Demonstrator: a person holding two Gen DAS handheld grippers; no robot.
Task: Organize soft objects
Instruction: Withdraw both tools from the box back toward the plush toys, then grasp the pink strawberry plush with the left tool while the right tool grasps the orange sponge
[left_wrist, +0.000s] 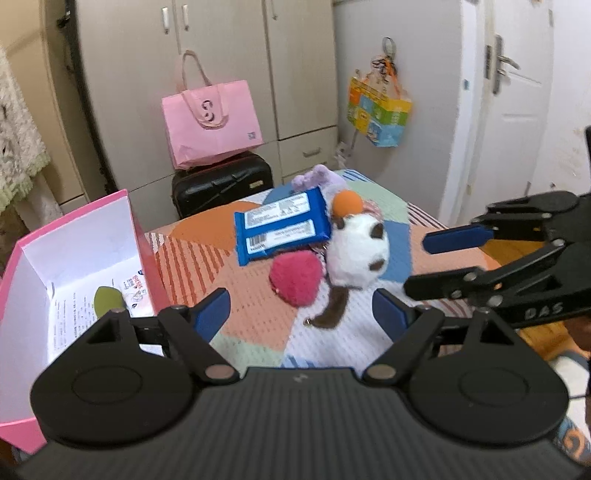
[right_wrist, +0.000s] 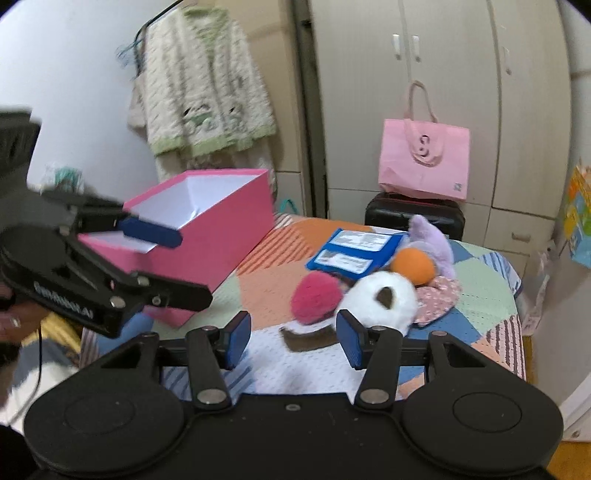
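A heap of soft things lies on the patchwork bedspread (left_wrist: 255, 306): a pink pompom (left_wrist: 295, 278), a white plush with brown patches (left_wrist: 356, 254), an orange ball (left_wrist: 346, 202), a purple plush (left_wrist: 319, 177) and a blue wipes pack (left_wrist: 282, 229). My left gripper (left_wrist: 301, 314) stands open just short of the pompom, nothing between its fingers. My right gripper (right_wrist: 293, 341) is open too, near the plush's brown tail (right_wrist: 306, 338), apart from the pompom (right_wrist: 316, 299) and white plush (right_wrist: 380, 299). An open pink box (left_wrist: 81, 240) (right_wrist: 221, 236) stands on the left.
A floral pouch (right_wrist: 437, 299) lies beside the heap. Beyond the bed a black suitcase (left_wrist: 221, 186) carries a pink bag (left_wrist: 212, 122), in front of wardrobes. A knit cardigan (right_wrist: 203, 85) hangs at the left wall, a colourful bag (left_wrist: 378, 107) at the right.
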